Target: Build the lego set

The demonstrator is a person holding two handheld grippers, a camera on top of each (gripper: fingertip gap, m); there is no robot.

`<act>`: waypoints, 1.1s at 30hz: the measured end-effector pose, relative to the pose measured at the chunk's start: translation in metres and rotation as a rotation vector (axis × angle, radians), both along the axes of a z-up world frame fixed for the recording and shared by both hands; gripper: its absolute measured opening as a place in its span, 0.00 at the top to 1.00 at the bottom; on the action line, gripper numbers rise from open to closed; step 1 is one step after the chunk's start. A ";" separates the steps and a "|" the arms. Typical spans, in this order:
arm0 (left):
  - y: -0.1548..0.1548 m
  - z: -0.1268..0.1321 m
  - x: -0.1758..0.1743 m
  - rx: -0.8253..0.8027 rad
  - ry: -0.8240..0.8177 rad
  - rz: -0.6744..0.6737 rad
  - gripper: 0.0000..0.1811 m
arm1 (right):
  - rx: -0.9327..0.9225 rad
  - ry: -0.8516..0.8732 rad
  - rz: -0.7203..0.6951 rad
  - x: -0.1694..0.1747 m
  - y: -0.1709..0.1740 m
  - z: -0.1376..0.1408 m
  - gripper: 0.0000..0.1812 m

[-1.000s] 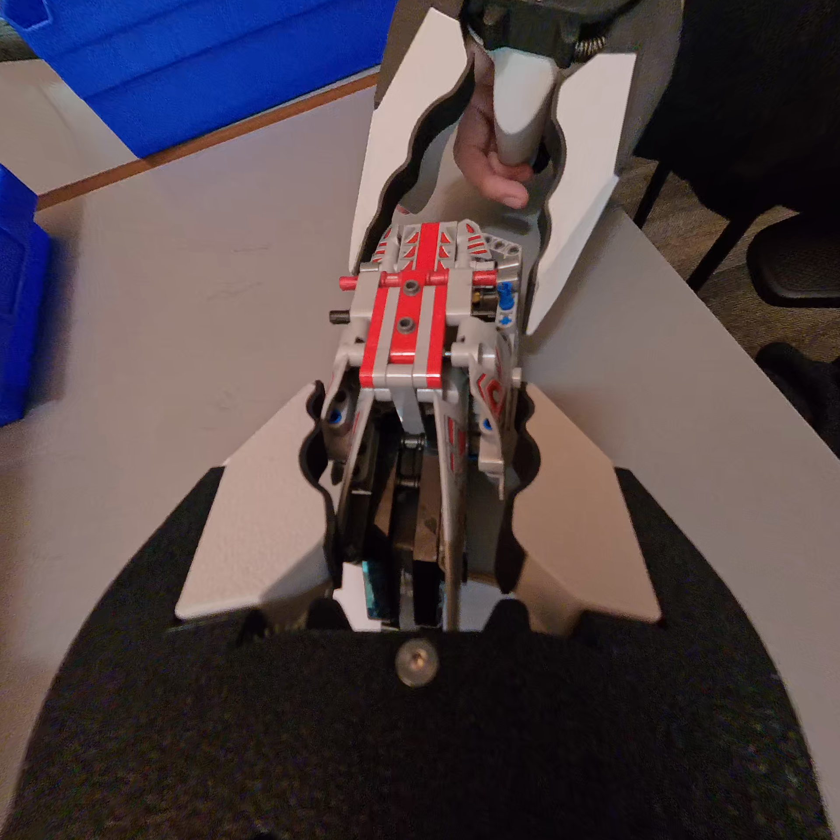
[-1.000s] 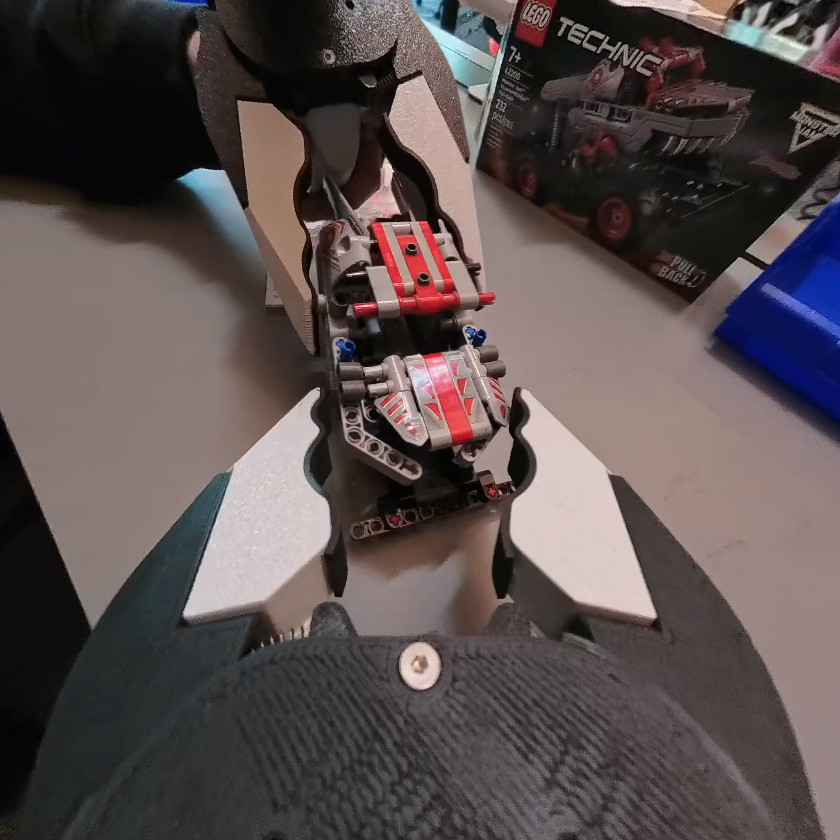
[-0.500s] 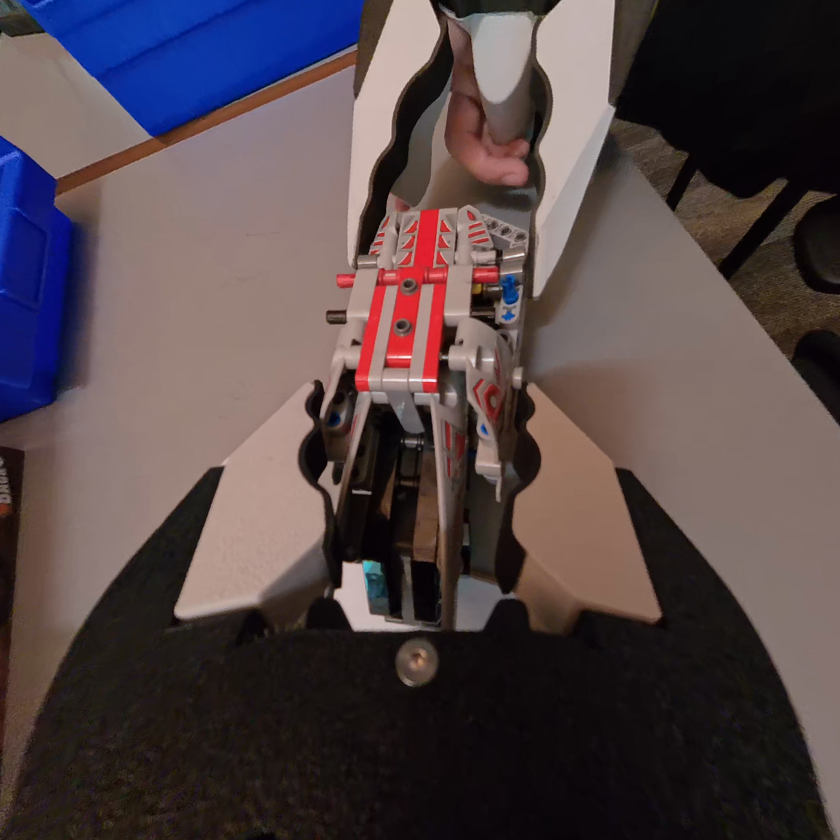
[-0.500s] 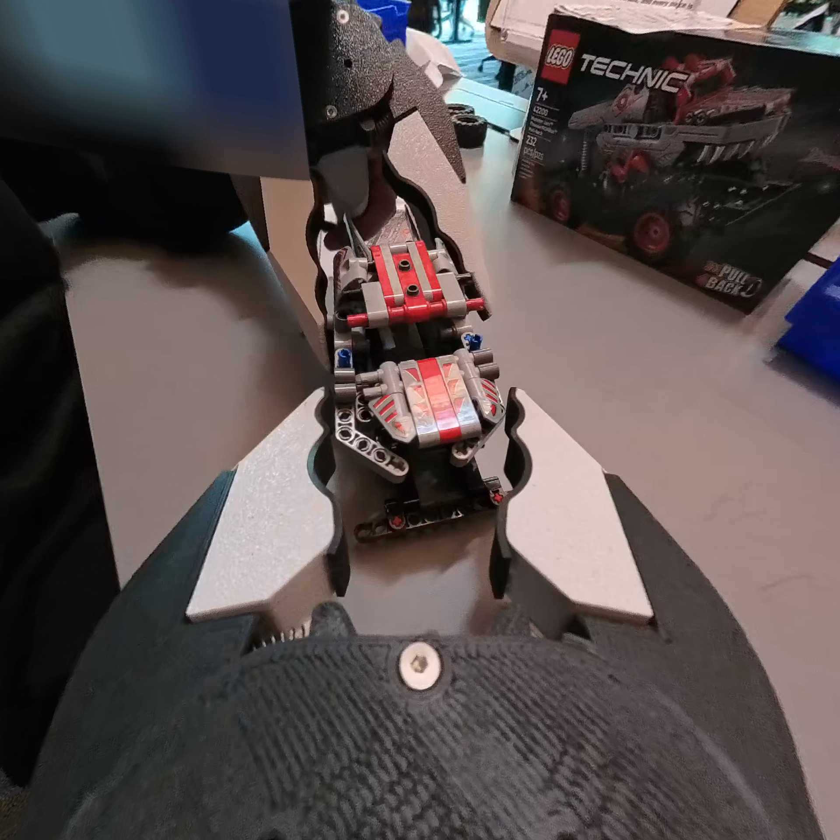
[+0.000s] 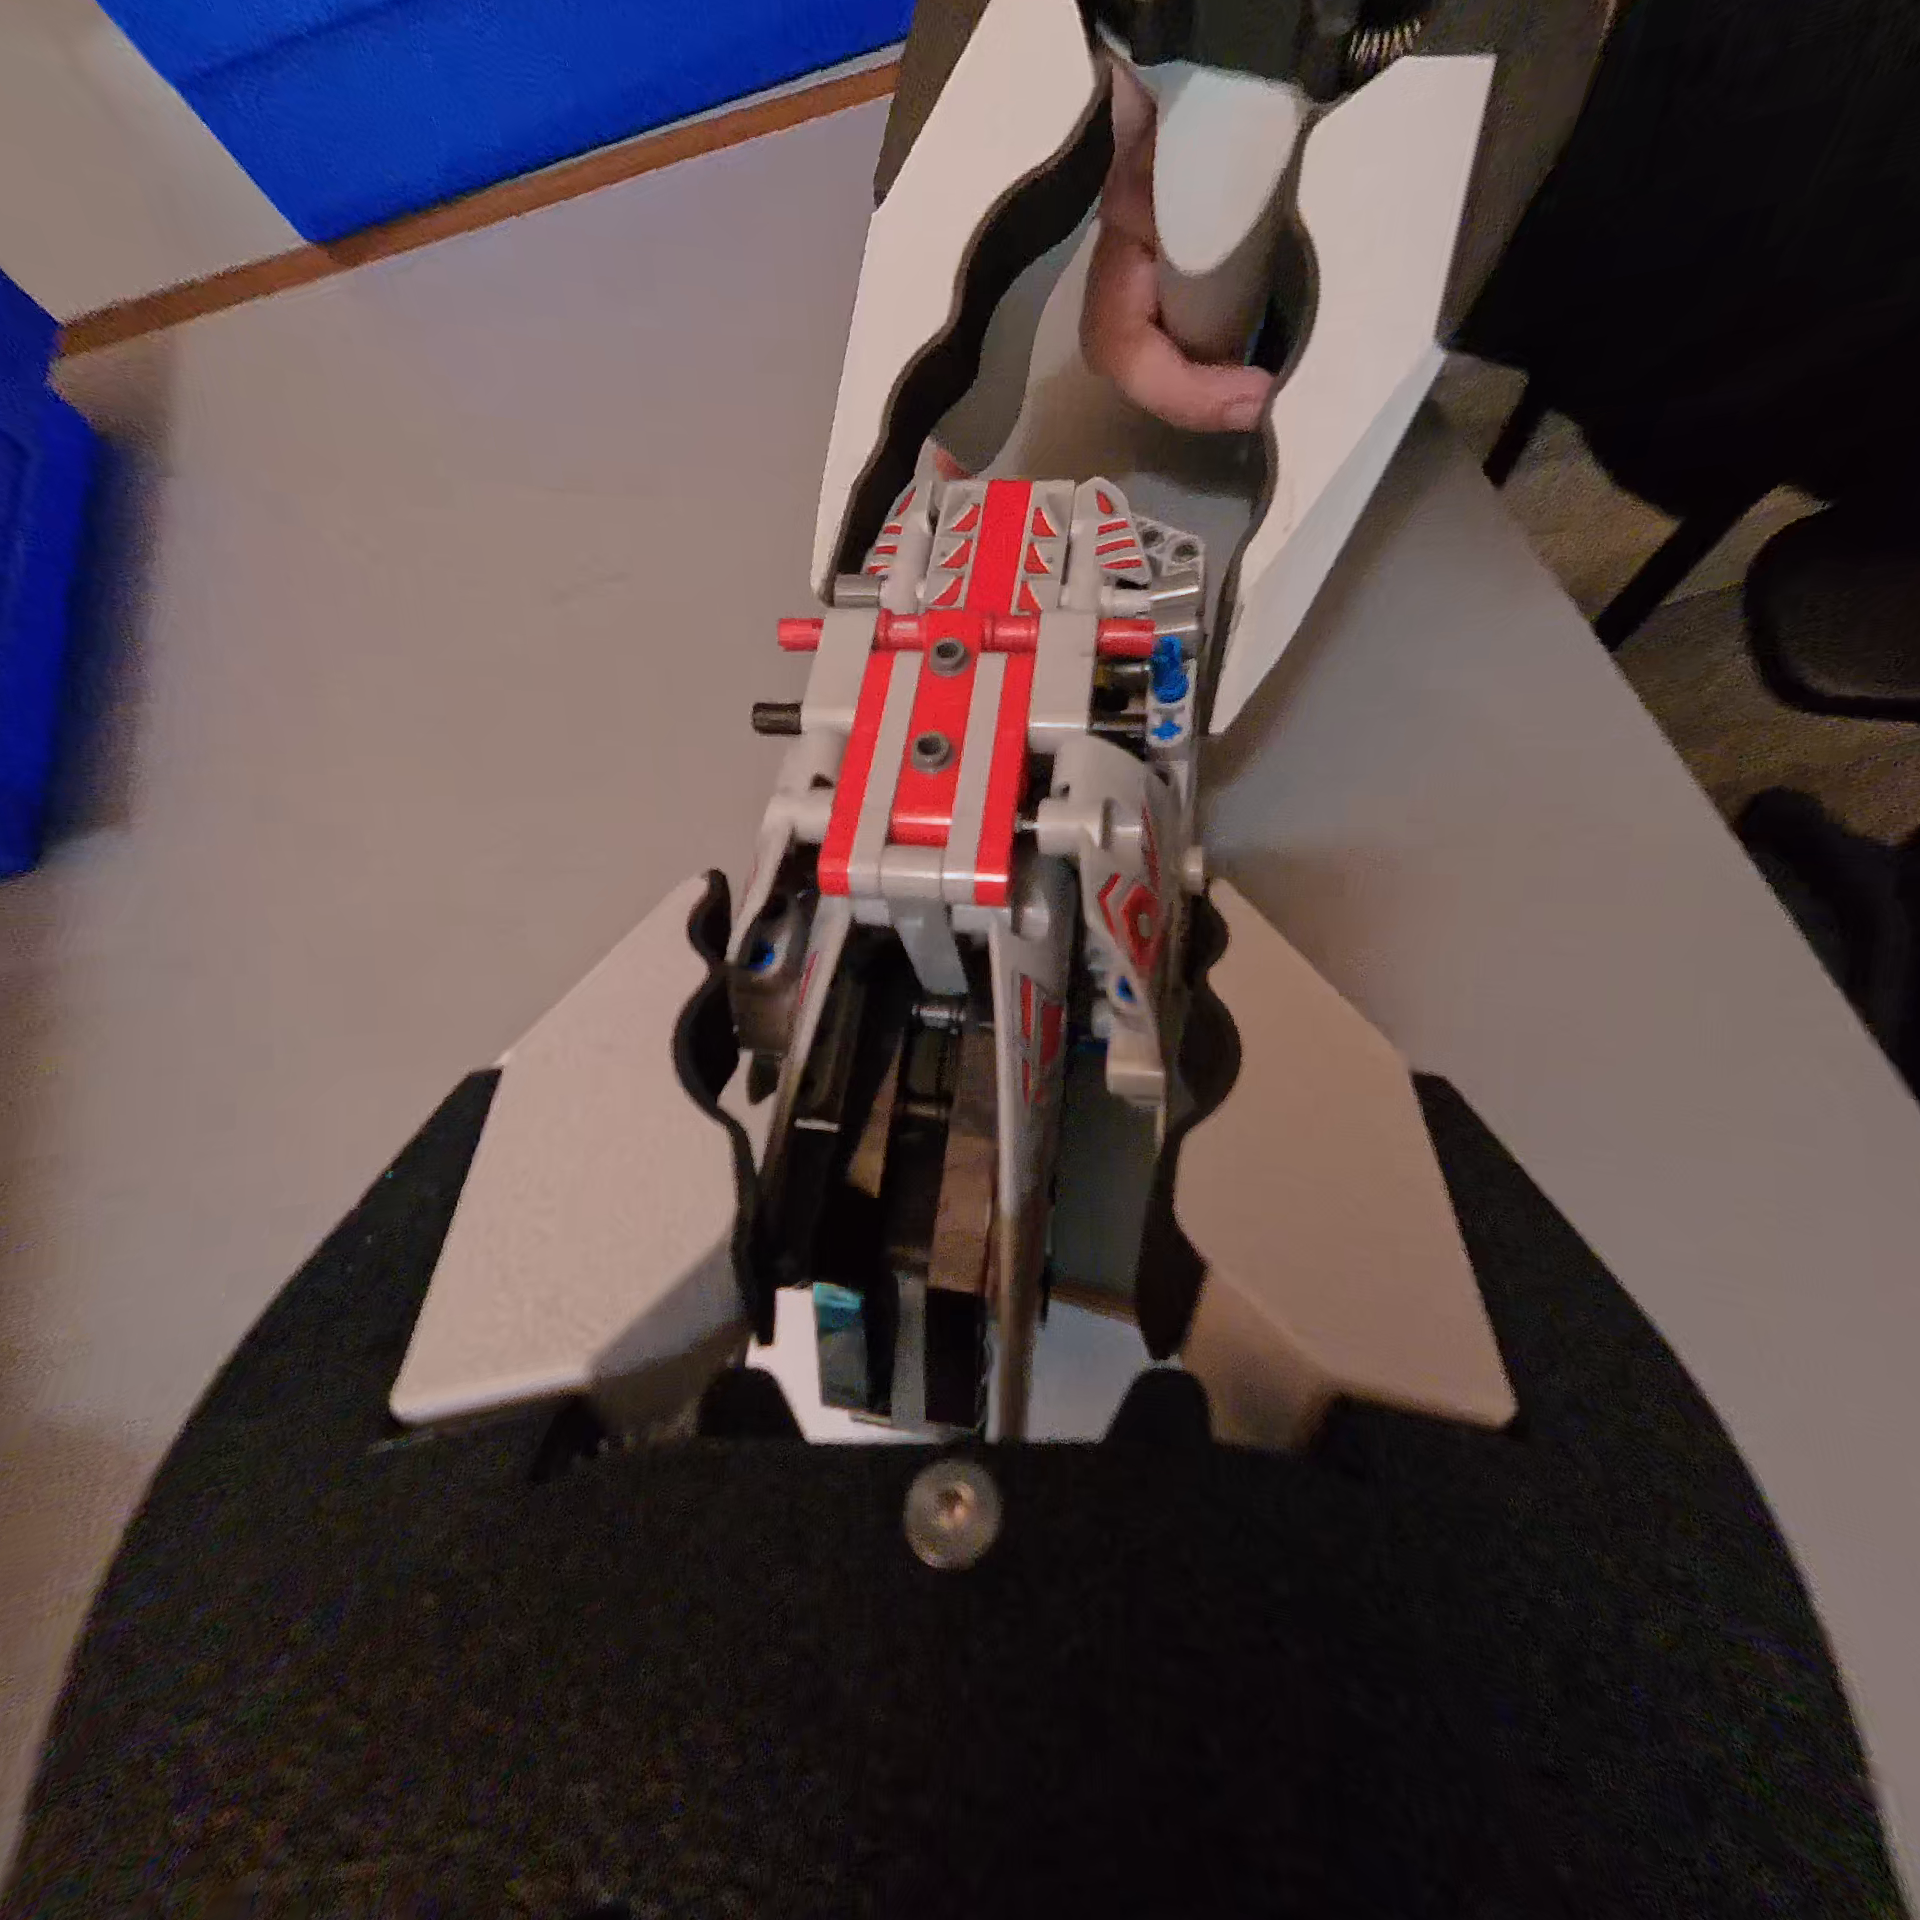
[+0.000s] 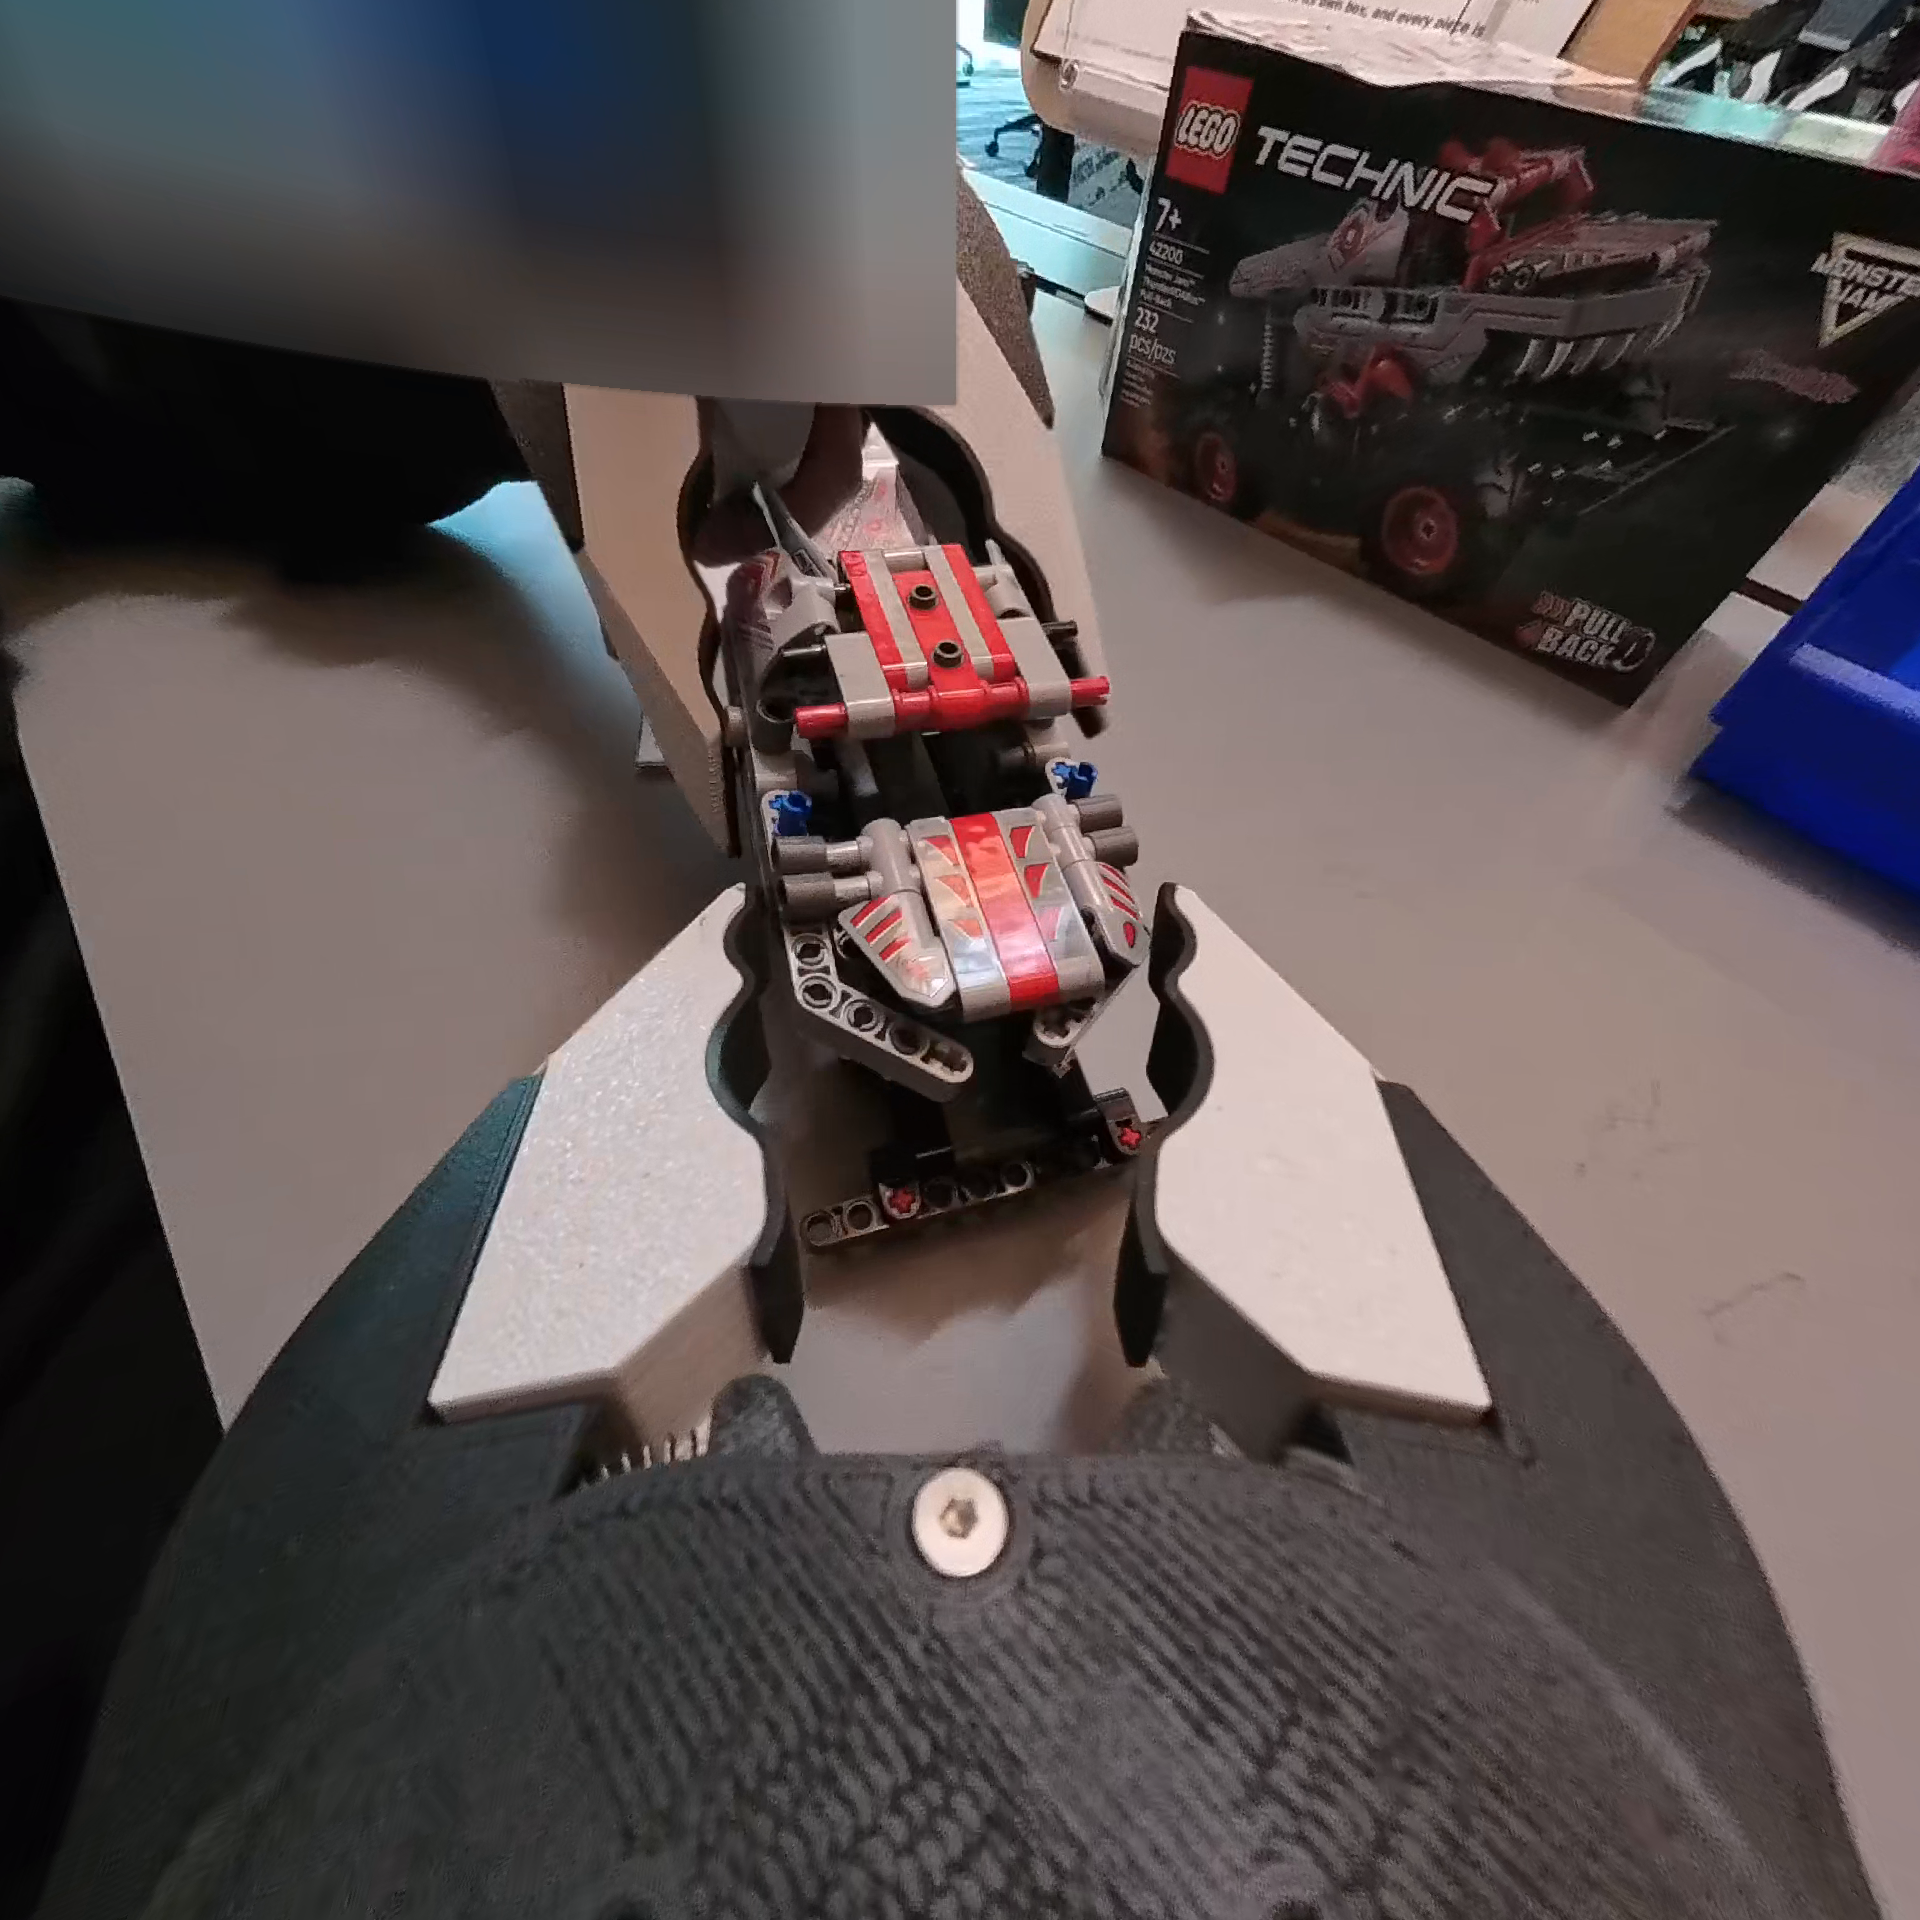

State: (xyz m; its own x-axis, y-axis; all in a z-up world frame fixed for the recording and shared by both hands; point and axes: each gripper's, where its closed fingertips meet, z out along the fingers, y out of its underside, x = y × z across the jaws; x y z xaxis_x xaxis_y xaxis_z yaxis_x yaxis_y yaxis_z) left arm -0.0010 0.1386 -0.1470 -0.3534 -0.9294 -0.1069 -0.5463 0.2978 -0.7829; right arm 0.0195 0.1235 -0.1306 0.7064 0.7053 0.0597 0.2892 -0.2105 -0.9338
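A grey and red lego truck model (image 5: 935,748) with black beams and blue pins is held above the grey table (image 5: 416,623) between both grippers. My left gripper (image 5: 956,904) is shut on its rear half, with the fingers pressed on both sides. My right gripper (image 6: 956,904) is shut on the front end of the model (image 6: 977,914), by the striped hood. The right gripper (image 5: 1039,623) faces me in the left wrist view, with a person's hand (image 5: 1153,343) behind it. The left gripper (image 6: 904,748) faces me in the right wrist view.
The lego set's box (image 6: 1507,343) stands at the back right of the table. A blue bin (image 6: 1849,727) sits right of it. More blue bins (image 5: 468,94) lie beyond the table's far edge and at the left (image 5: 42,623). Chair legs (image 5: 1818,623) stand off the right edge. My hands' fingertips stand some 4 centimetres from each other.
Both grippers and the model have swung together a little; the background has shifted in both views. The holds on the model look the same.
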 end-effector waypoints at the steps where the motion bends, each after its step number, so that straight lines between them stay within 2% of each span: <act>1: 0.000 -0.002 -0.001 -0.033 0.017 0.004 0.52 | 0.002 -0.007 0.001 -0.001 0.000 -0.001 0.60; 9: -0.005 -0.004 -0.009 -0.113 0.069 -0.001 0.49 | 0.034 -0.035 0.005 -0.004 -0.003 0.000 0.60; 11: -0.004 0.005 -0.014 -0.122 0.066 -0.013 0.47 | 0.027 -0.030 -0.003 -0.003 -0.002 0.000 0.60; 15: 0.000 0.025 -0.014 -0.118 0.005 0.061 0.47 | 0.022 -0.026 -0.029 -0.005 0.000 0.000 0.60; 18: 0.003 0.016 -0.012 -0.038 0.025 0.107 0.49 | 0.017 -0.022 -0.031 -0.010 -0.003 -0.001 0.60; 22: -0.009 0.010 -0.010 -0.138 0.051 0.071 0.54 | 0.004 0.001 -0.021 -0.013 -0.005 0.001 0.59; 25: -0.011 0.009 -0.011 -0.131 0.044 0.042 0.55 | -0.058 0.092 0.042 -0.015 -0.010 0.005 0.56; 27: -0.012 0.009 -0.011 -0.119 0.044 0.038 0.55 | -0.061 0.076 0.055 -0.011 -0.008 0.004 0.61; 33: -0.008 0.008 -0.009 -0.100 0.075 0.064 0.55 | -0.056 0.025 0.097 -0.010 -0.005 0.002 0.61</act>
State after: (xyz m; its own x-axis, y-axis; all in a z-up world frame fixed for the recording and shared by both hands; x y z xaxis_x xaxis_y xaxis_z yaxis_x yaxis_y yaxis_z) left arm -0.0104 0.1307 -0.1390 -0.2968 -0.9549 0.0120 -0.6199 0.1831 -0.7630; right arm 0.0094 0.1185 -0.1290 0.6355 0.7721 0.0012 0.2875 -0.2352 -0.9285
